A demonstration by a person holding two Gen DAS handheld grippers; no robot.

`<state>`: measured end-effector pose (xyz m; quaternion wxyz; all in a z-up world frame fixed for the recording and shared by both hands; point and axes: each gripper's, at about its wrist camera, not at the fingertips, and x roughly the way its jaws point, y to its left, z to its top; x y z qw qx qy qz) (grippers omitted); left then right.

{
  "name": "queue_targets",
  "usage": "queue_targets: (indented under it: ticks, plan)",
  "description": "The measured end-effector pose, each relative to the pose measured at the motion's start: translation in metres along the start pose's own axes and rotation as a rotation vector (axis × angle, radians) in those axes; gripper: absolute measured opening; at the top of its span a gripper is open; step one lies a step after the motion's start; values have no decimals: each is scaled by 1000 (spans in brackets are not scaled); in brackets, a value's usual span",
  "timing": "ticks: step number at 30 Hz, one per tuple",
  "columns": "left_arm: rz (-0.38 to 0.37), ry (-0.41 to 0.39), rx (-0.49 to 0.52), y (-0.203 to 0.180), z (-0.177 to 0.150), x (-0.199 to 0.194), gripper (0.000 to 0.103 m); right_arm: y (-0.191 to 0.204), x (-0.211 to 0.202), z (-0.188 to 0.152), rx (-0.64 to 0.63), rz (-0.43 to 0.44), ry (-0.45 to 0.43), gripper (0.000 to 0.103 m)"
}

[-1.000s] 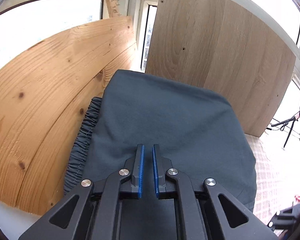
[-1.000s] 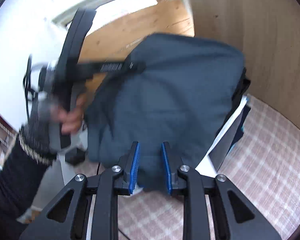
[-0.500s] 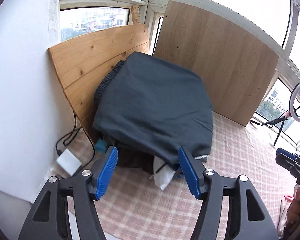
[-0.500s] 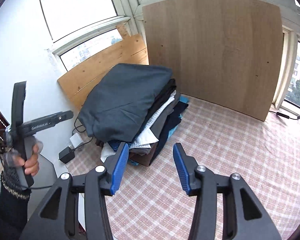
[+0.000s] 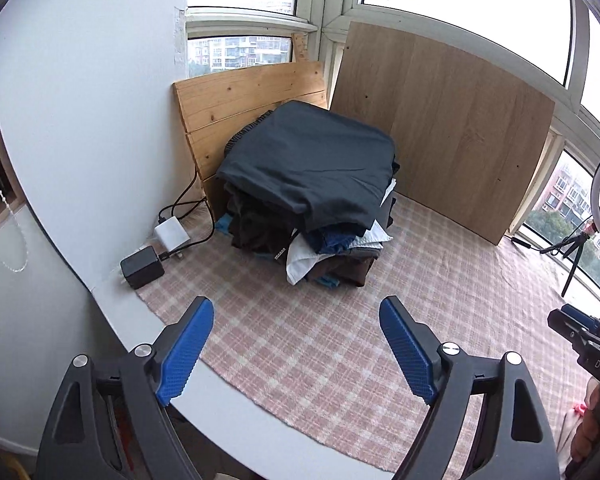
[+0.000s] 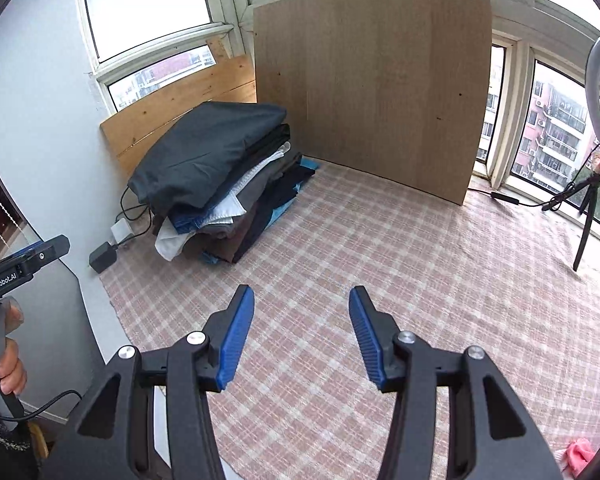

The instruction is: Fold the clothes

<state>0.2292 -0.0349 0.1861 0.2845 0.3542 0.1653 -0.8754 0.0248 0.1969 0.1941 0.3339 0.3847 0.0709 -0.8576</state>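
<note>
A stack of folded clothes [image 5: 320,224] stands in the far left corner of the checked cloth, topped by a folded dark grey garment [image 5: 312,156]. From the right wrist view the same stack [image 6: 228,204] leans with the dark grey garment [image 6: 204,156] on top. My left gripper [image 5: 296,340] hangs open well short of the stack, nothing between its blue pads. My right gripper [image 6: 302,326] is also open and empty, above the bare checked cloth [image 6: 380,264]. A hand grips the left gripper's handle [image 6: 4,364] at the left edge.
Two wooden boards [image 5: 440,128] lean against the windows behind the stack. A white charger [image 5: 171,234] and a black adapter [image 5: 142,267] with cables lie left of the stack. A ring light on a tripod [image 6: 592,184] stands at the right. A pink item [image 6: 578,454] lies at lower right.
Both grippers were nearly shut over the dark grey garment; they have opened, let it go on the stack and pulled back towards the near edge of the cloth.
</note>
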Motion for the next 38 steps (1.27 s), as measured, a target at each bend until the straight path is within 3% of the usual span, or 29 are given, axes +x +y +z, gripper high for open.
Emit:
queue_targets:
  ticks: [3, 16, 38]
  plan:
    - [35, 16, -39, -1, -15, -12, 84, -11, -12, -12, -6, -4, -8, 53]
    - [87, -41, -108, 2, -53, -65, 85, -31, -41, -48, -26, 8, -13, 53]
    - [77, -79, -92, -4, -64, -96, 86, -27, -57, -66, -43, 0, -24, 55]
